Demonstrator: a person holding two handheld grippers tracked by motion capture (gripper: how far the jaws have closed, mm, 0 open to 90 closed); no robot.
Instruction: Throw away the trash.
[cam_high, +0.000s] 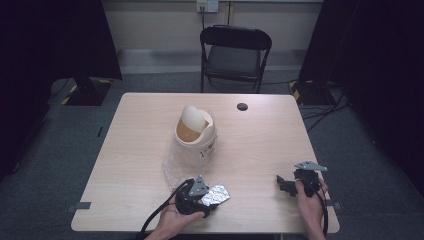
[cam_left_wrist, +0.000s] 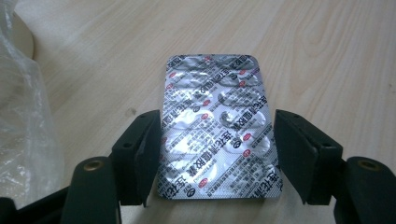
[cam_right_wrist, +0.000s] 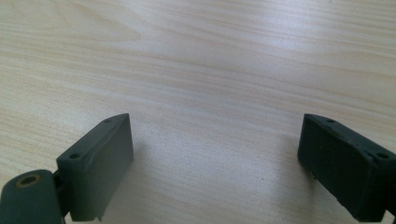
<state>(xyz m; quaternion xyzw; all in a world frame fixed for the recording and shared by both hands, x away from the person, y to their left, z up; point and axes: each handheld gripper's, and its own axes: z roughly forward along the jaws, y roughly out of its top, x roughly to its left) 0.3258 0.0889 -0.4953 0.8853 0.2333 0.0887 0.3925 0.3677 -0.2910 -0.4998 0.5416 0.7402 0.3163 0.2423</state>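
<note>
Light, stiff, slippery foil blister pack (cam_left_wrist: 215, 128) near bin (cam_high: 195, 131), edges bracketed by left gripper (cam_left_wrist: 215, 158), jaws spread, not yet clamped.

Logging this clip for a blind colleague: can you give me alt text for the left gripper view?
A silver blister pack with printed foil lies flat on the light wooden table between the open black jaws of the left gripper. Crinkled clear plastic bag sits at the left edge.
</note>
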